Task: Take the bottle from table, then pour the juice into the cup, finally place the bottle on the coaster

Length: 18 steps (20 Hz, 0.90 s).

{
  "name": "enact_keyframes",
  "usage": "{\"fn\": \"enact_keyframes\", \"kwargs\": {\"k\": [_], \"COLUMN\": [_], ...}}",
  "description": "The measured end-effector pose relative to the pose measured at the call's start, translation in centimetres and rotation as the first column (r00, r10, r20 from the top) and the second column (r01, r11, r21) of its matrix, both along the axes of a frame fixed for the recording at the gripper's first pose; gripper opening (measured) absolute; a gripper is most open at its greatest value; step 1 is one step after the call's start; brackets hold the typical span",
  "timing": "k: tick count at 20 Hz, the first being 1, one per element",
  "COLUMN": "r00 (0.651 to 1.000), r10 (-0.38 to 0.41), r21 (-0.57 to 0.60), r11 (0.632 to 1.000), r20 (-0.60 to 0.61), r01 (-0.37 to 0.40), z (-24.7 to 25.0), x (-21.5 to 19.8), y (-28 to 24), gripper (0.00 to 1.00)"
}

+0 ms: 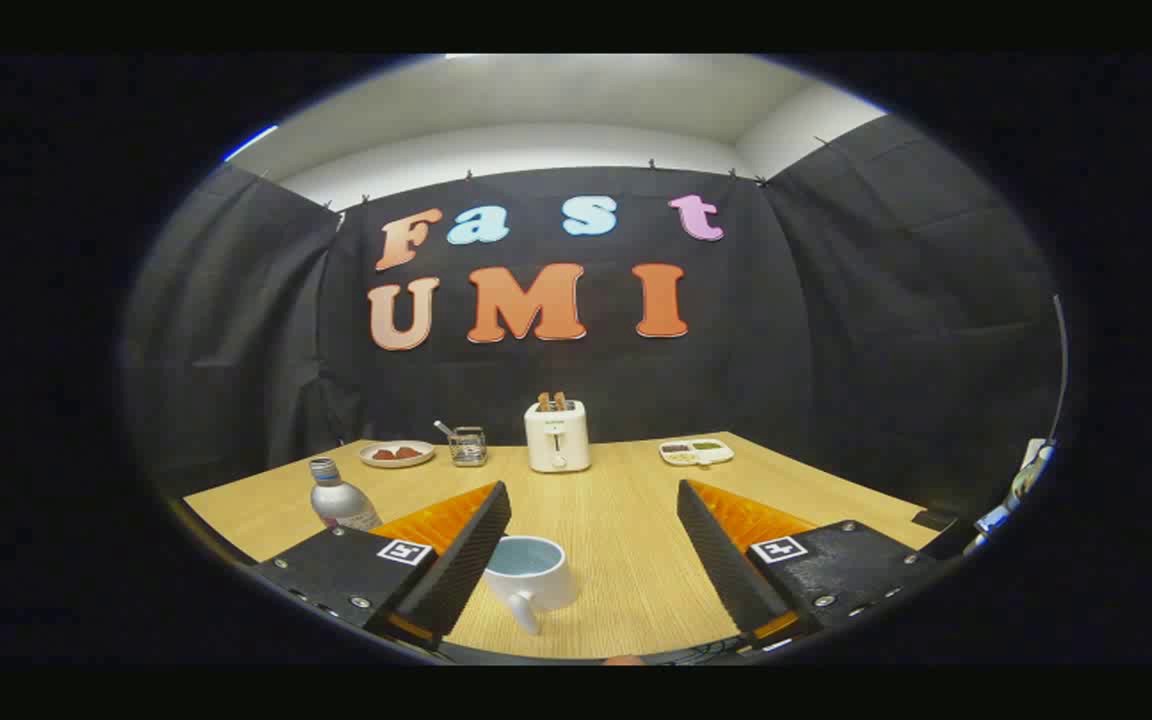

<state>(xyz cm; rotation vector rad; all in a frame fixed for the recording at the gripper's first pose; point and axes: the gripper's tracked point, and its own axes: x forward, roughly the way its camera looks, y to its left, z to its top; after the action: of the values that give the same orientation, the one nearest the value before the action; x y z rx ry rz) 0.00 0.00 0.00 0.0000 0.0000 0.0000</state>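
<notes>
While the gripper (594,505) hangs above the near part of the desk (626,540), its two fingers stand wide apart with nothing clamped between them. Between the fingers, close against the inner face of the left one, a white cup (528,578) stands upright on the wood; its inside is pale blue and looks empty, and its handle points toward the near edge. Part of the cup's rim is hidden by the left finger, so whether they touch cannot be told.

Beyond the left finger, near the desk's left edge, the bottle (340,496) stands upright, clear of the gripper. It has a grey cap and a clear body with a pale label; its lower part is hidden behind the gripper's body.

Farther off, along the far edge of the desk, four things sit in a row. Toward the far left corner lies a small plate (396,454) with reddish food on it. Just beside it stands a wire holder (467,446) with a utensil leaning out. At the middle of the far edge is a white toaster (557,436) with two slices sticking up from its slots. Toward the far right corner lies a divided tray (696,451) with bits of food in its sections.
</notes>
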Motion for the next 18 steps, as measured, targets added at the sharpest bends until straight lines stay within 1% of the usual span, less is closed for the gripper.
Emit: {"fn": "enact_keyframes", "kwargs": {"k": [4, 6, 9, 13, 18], "r00": [1.000, 1.000, 0.999, 0.999, 0.998], "r10": [-0.030, -0.019, -0.035, -0.024, -0.054], "r21": [0.011, 0.013, 0.003, 0.013, 0.003], "r11": [0.999, 1.000, 0.999, 1.000, 0.999], "r20": [-0.004, -0.002, -0.003, -0.025, -0.029], "r01": [0.030, 0.019, 0.035, 0.024, 0.054], "z": [-0.1, -0.2, -0.5, -1.4, -1.7], "x": [0.4, 0.3, 0.5, 0.5, 0.7], "y": [-1.5, -1.2, -2.1, -2.1, -3.0], "gripper": [0.99, 0.99, 0.99, 0.99, 0.99]}}
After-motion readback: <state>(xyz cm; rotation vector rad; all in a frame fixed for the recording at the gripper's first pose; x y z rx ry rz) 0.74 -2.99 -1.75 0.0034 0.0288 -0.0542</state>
